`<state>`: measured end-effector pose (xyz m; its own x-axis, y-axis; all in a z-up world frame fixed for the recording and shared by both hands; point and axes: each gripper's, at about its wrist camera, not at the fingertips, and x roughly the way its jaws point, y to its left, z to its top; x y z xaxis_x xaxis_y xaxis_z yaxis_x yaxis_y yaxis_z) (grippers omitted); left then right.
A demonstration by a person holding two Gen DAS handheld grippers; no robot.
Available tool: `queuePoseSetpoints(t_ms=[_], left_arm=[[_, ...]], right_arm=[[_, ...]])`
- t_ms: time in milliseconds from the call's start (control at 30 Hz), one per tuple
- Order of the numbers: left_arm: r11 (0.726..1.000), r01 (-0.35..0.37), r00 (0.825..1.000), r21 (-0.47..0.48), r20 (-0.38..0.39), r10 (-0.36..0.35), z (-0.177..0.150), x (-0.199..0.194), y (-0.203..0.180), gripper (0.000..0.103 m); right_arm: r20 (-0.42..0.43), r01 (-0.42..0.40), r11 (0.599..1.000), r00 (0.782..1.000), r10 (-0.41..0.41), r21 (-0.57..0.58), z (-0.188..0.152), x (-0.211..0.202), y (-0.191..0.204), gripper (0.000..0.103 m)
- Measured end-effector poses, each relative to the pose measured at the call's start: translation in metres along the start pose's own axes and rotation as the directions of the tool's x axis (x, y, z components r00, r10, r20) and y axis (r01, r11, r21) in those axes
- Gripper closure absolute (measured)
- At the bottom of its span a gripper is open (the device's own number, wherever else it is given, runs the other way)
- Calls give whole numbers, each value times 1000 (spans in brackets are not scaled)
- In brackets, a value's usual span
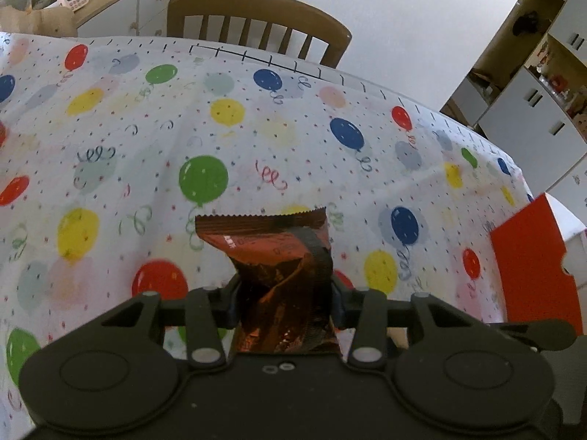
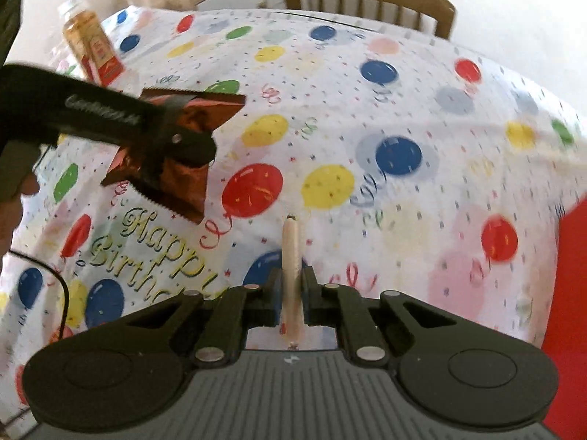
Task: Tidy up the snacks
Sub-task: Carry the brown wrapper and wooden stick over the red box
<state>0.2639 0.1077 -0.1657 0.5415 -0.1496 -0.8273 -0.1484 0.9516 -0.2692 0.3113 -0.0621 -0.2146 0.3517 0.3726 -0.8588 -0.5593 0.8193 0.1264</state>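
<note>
Left gripper (image 1: 286,300) nearest the lens, jaws closed in on a crumpled copper-brown snack packet (image 1: 279,256); packet pinched at its middle, serrated top edge standing clear above the balloon-print tablecloth (image 1: 146,139) on the bench. Right wrist view shows the same packet (image 2: 190,110) clamped in that gripper (image 2: 176,154), lifted off the cloth, beside a "Happy Birthday" print. Right gripper (image 2: 292,293) closed tight on a thin pale stick-shaped snack (image 2: 291,249), held upright between the pads, tip pointing away from the camera. Red box (image 1: 528,256) at the right edge of the bench. Bottle of amber liquid (image 2: 88,47) stands at the far left. Wooden chair (image 1: 256,18) behind the bench.
</note>
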Motion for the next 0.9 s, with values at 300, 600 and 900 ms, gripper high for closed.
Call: queuePoseSetpoints(t_ms=[300, 600, 900], left_arm=[[998, 52, 999, 27, -9, -52, -21, -22, -25, 61], [989, 94, 995, 113, 0, -95, -32, -45, -75, 61], [970, 132, 990, 202, 24, -139, -38, -67, -135, 61]], right_arm=[[47, -8, 987, 999, 0, 163, -35, -47, -10, 93], [138, 5, 968, 990, -41, 251, -56, -109, -36, 93], [227, 29, 954, 969, -100, 297, -70, -159, -70, 93]])
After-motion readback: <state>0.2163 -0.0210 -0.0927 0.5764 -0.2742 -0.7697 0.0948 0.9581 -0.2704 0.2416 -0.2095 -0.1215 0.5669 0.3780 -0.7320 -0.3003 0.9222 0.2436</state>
